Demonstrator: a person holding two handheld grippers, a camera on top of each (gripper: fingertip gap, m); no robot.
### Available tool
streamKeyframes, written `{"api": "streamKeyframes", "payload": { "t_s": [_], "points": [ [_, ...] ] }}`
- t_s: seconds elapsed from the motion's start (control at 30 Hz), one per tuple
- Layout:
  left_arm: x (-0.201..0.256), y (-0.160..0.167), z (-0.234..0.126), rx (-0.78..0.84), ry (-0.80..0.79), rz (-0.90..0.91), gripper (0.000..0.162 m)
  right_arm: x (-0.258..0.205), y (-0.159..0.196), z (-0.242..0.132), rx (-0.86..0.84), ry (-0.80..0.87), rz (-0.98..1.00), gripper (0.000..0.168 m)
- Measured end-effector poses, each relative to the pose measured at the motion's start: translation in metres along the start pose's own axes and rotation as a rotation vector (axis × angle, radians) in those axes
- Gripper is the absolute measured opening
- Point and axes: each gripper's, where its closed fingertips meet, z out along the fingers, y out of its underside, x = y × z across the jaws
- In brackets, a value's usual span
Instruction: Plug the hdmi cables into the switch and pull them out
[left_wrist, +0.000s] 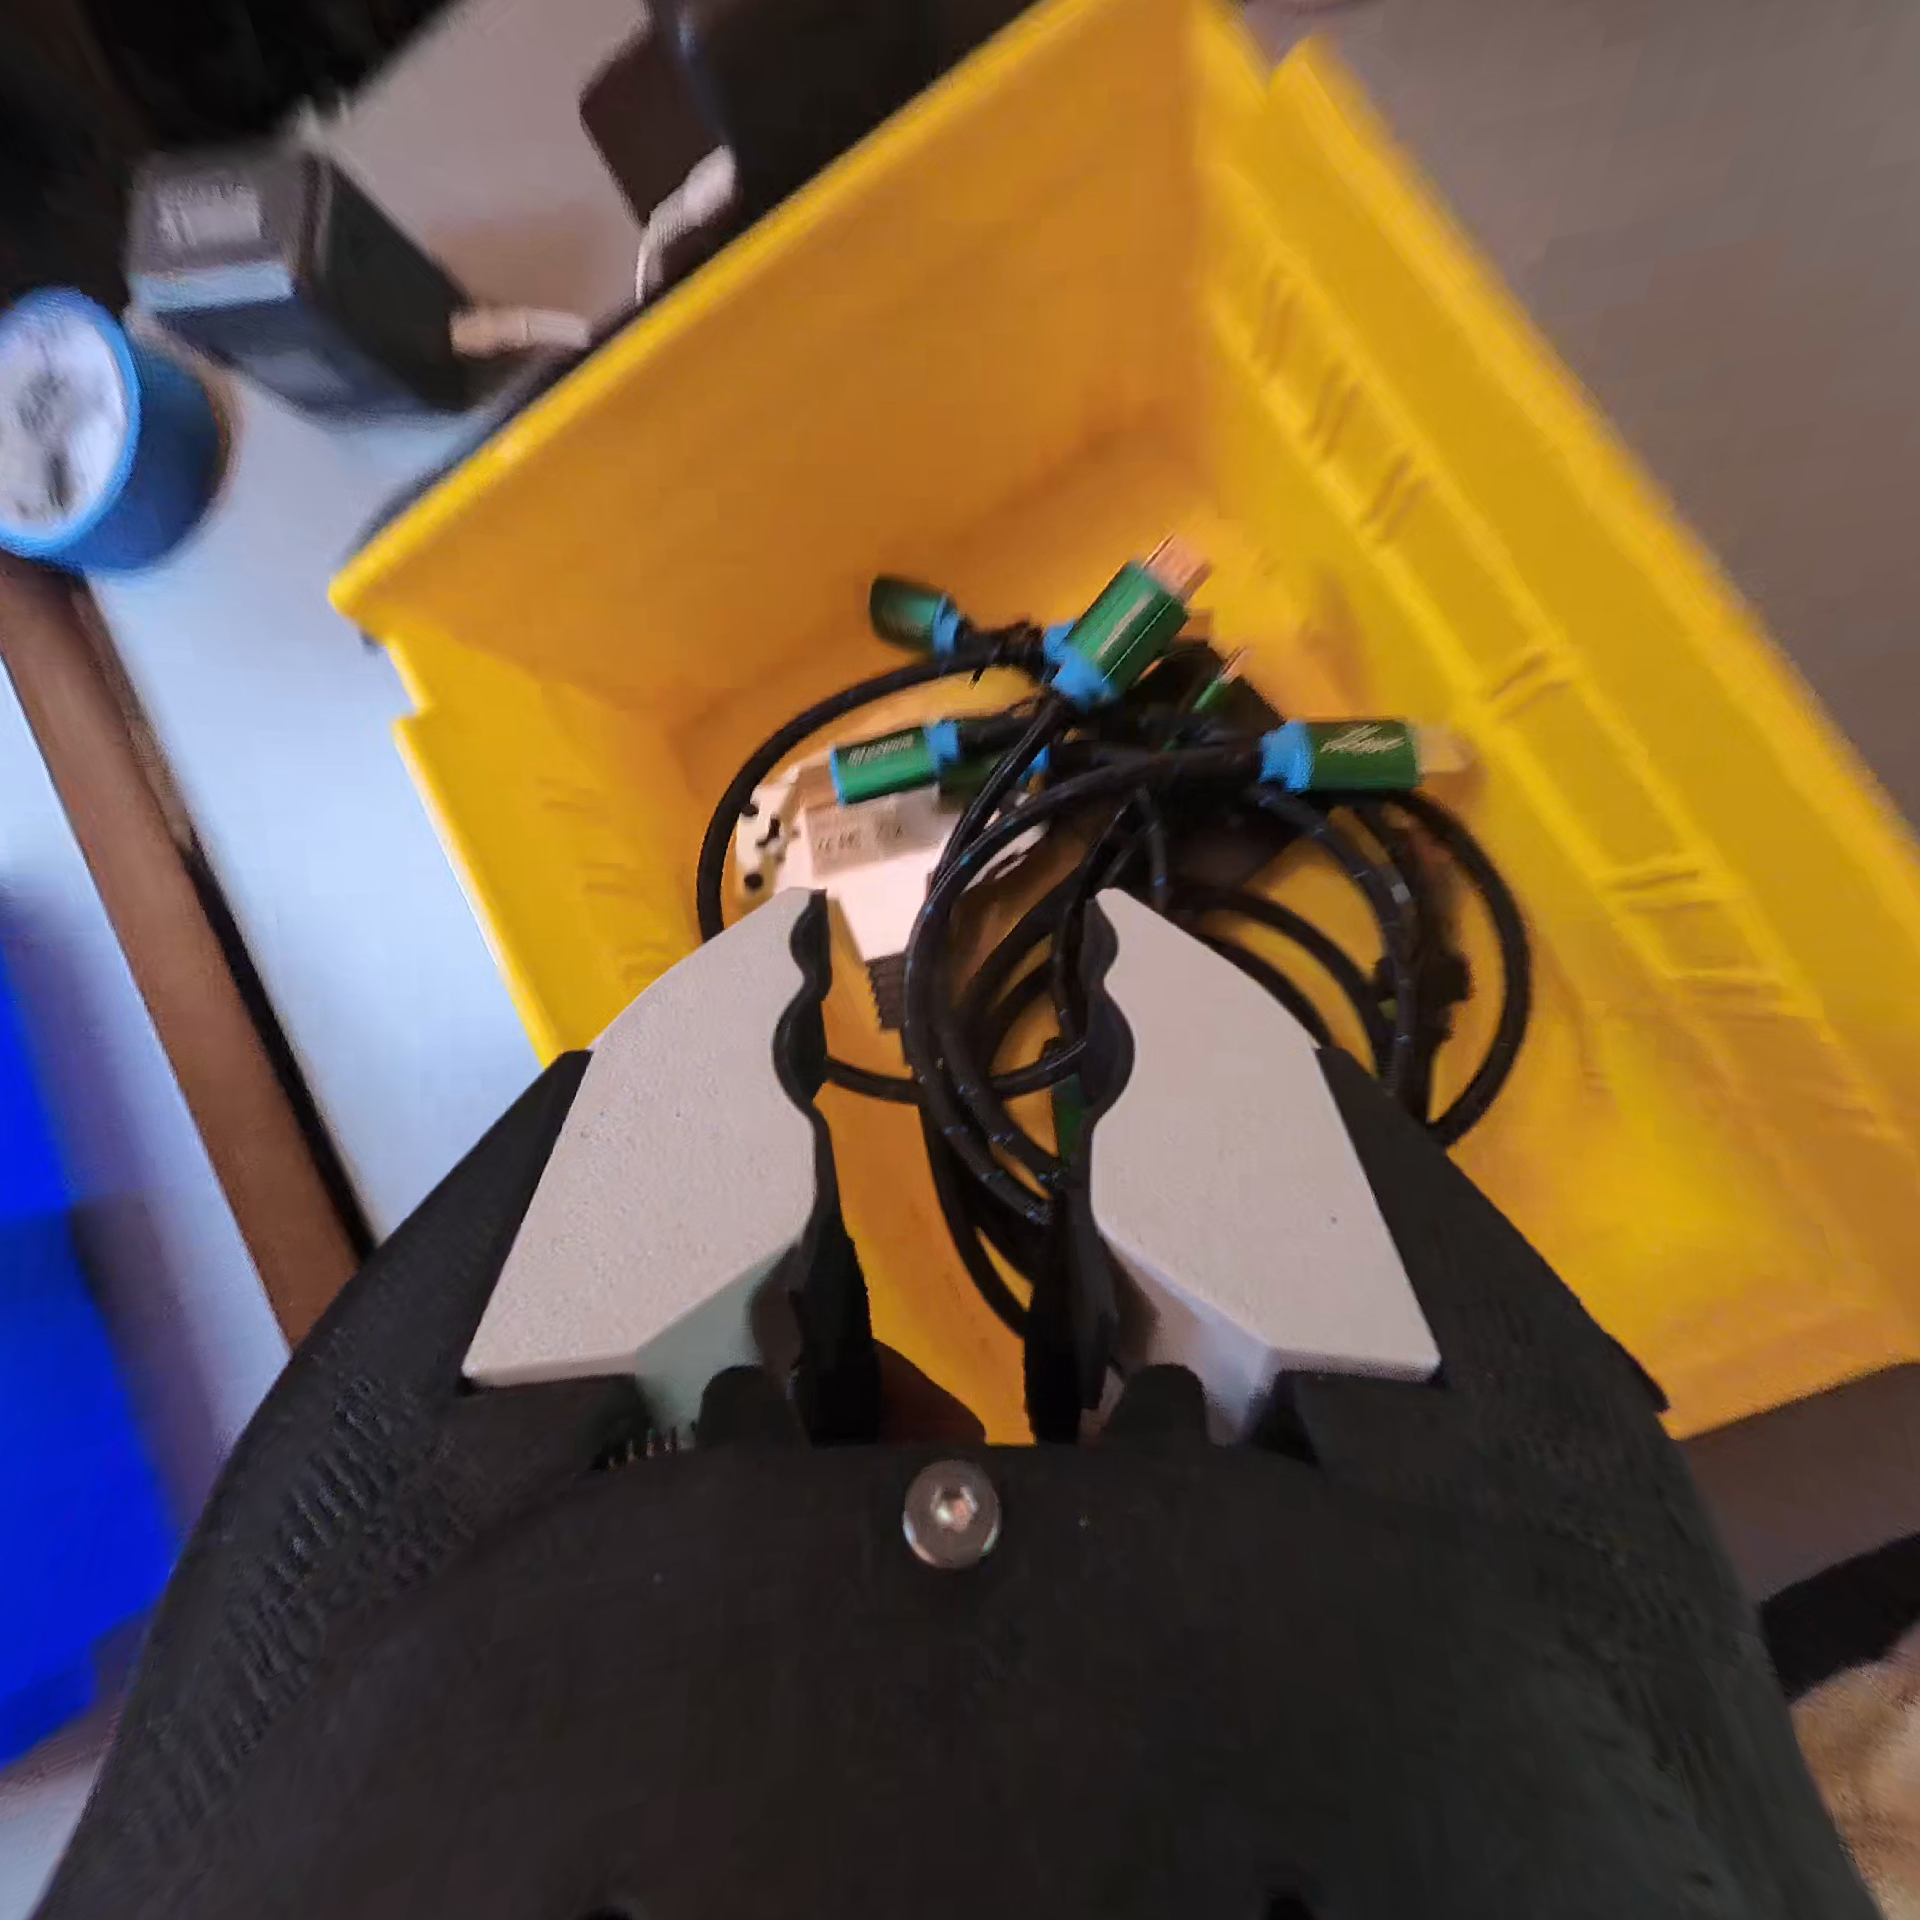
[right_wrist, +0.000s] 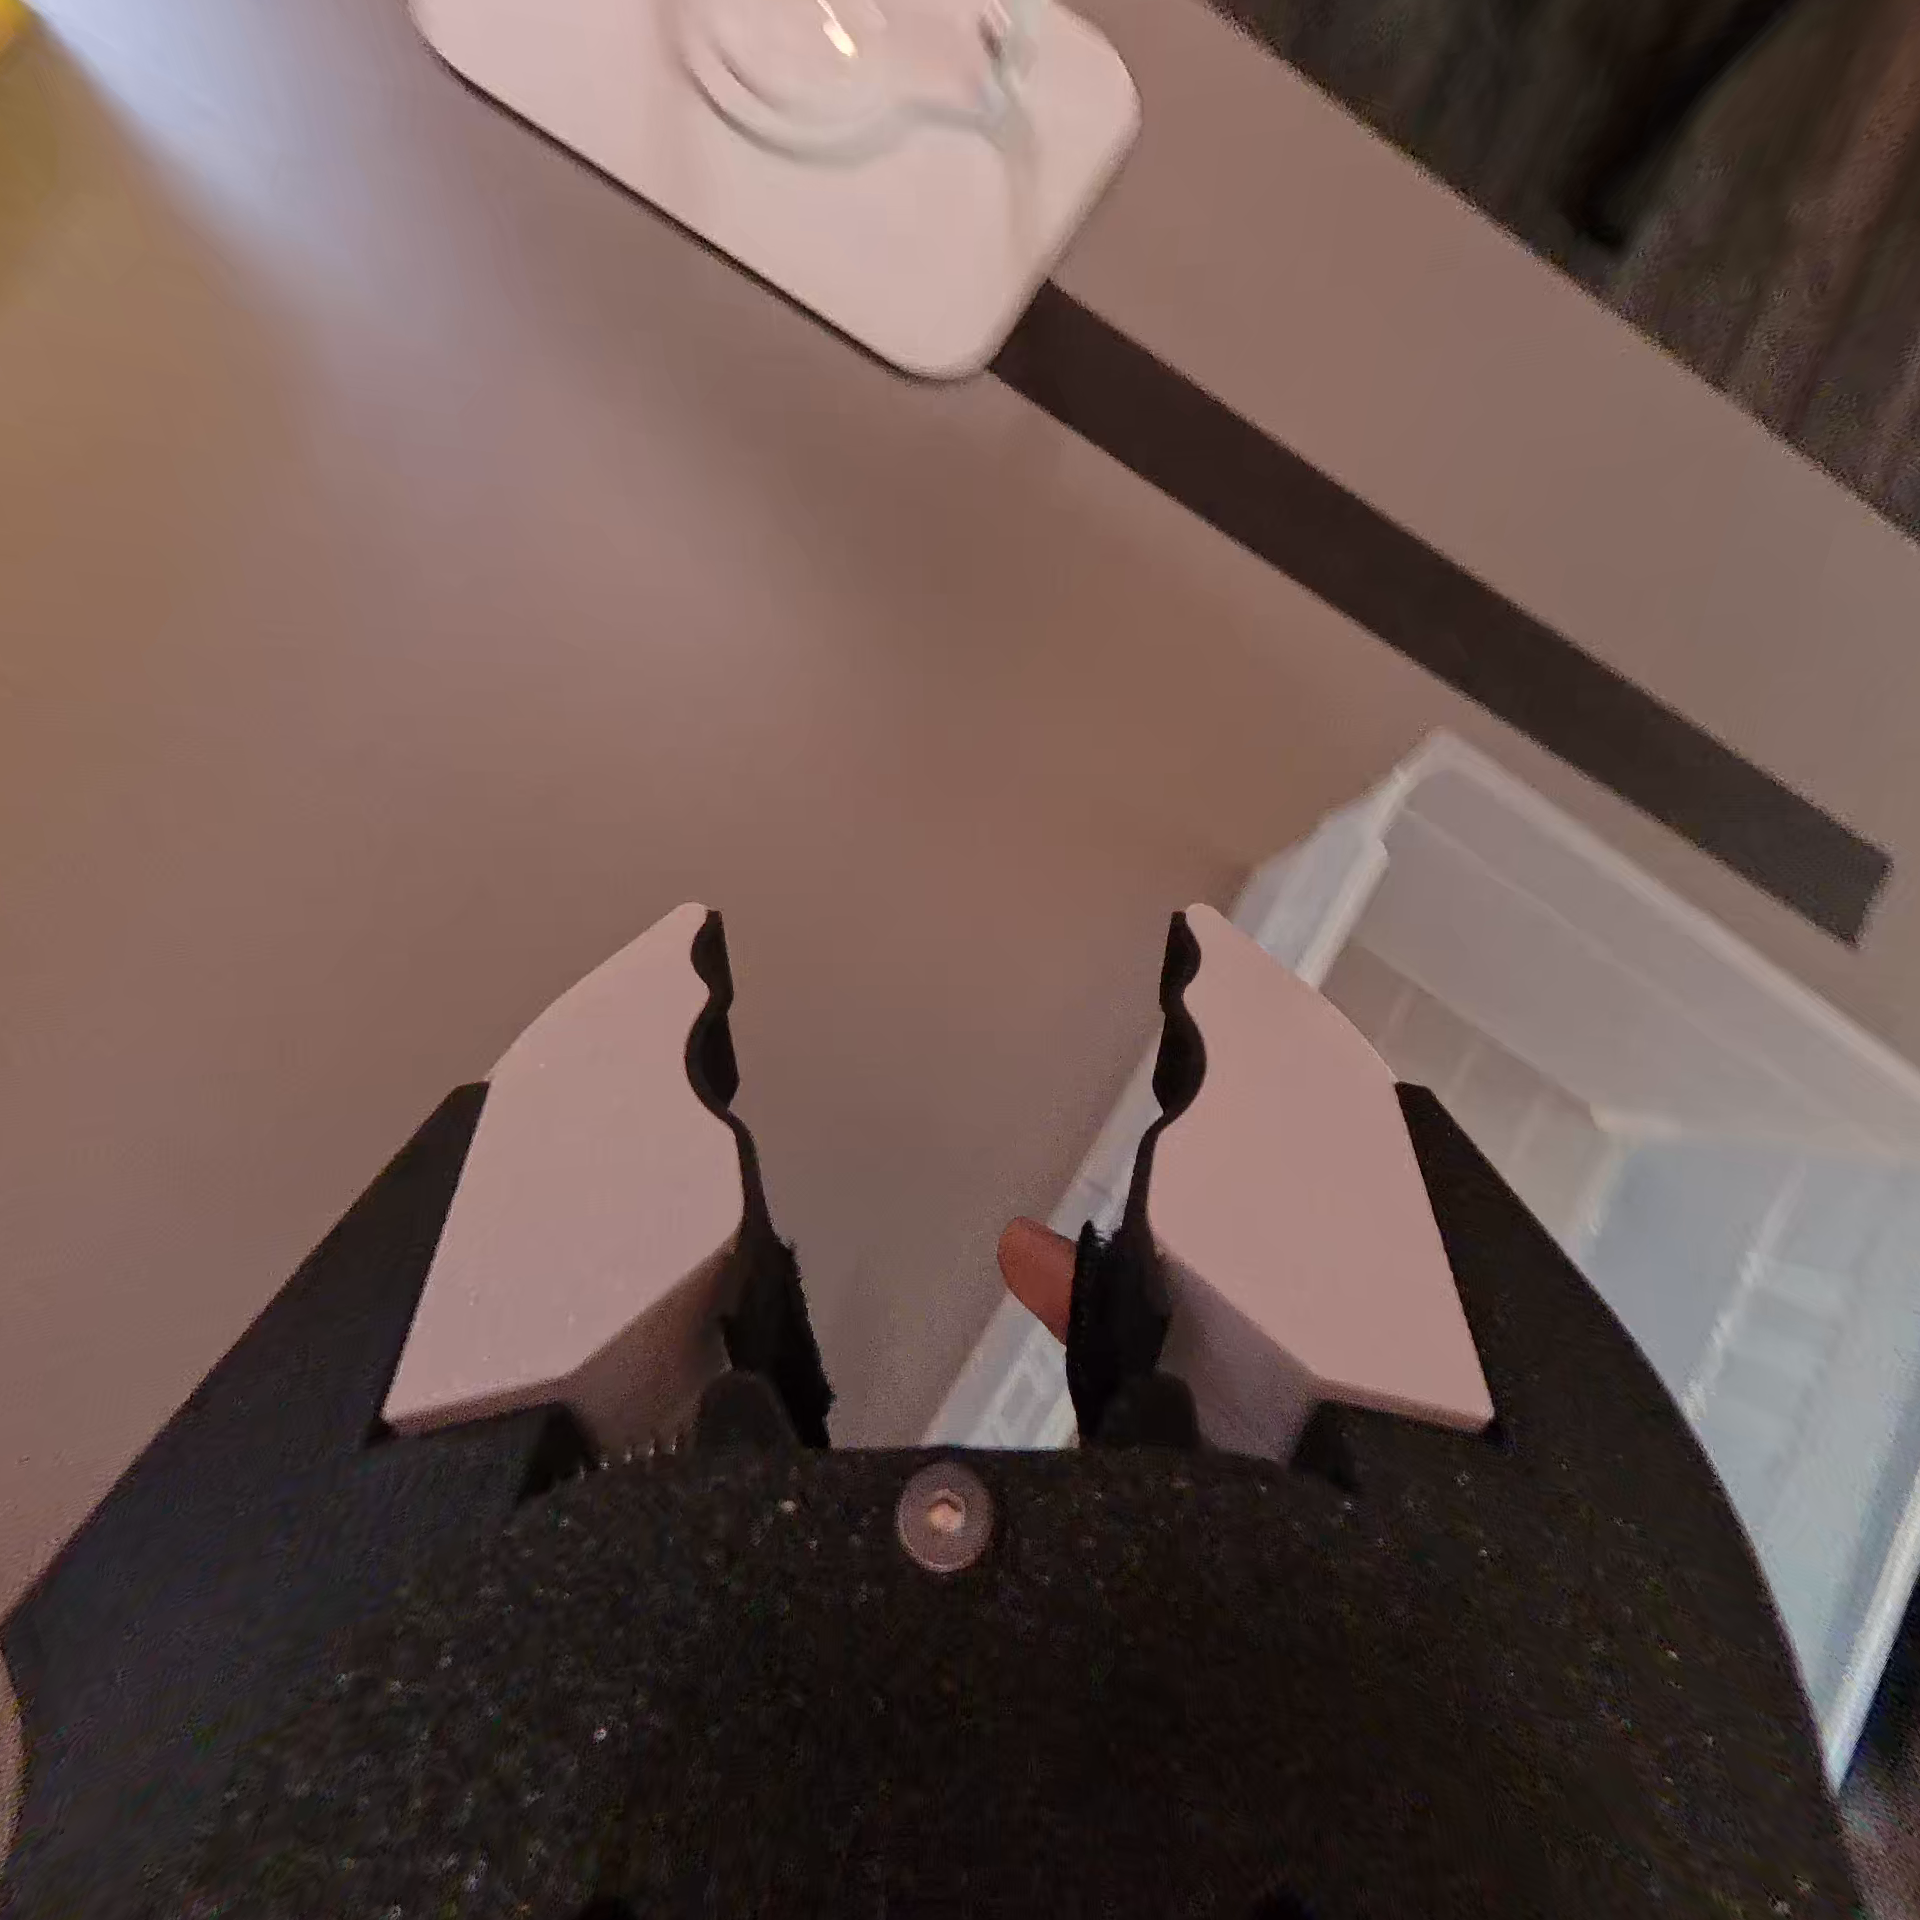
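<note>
Above the yellow plastic bin (left_wrist: 1039, 343), the left gripper (left_wrist: 956, 914) has its jaws spread, holding nothing. Tangled black hdmi cables with green metal plugs and blue collars (left_wrist: 1122, 623) lie on the bin floor, partly covering a white flat switch box (left_wrist: 873, 873). A blue-rimmed round tin (left_wrist: 94, 426) stands on the white table at left.

Right wrist view: right gripper (right_wrist: 945, 925) has its jaws spread and empty over the plain brown tabletop (right_wrist: 520, 623). A clear plastic container (right_wrist: 1558, 1091) sits beside it at right, and a white square tray holding a glass item (right_wrist: 935, 260) lies ahead.
</note>
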Motion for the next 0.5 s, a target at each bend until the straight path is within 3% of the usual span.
{"api": "streamKeyframes", "payload": {
  "t_s": [0.03, 0.3, 0.4, 0.5],
  "points": [
    [-0.005, 0.01, 0.009, -0.08, -0.027, -0.017, 0.046, -0.008, -0.008, -0.001, 0.037, -0.031, -0.017, 0.08],
    [-0.005, 0.033, 0.058, -0.284, -0.021, -0.013, 0.046, -0.039, -0.039, -0.011, 0.199, -0.153, -0.1, 0.079],
    [-0.004, 0.042, 0.064, -0.316, 0.003, -0.019, 0.017, -0.037, -0.038, -0.009, 0.192, -0.137, -0.119, 0.078],
    [-0.004, 0.043, 0.056, -0.311, 0.02, -0.034, 0.012, -0.036, -0.039, -0.011, 0.205, -0.124, -0.125, 0.077]
  ]
}}
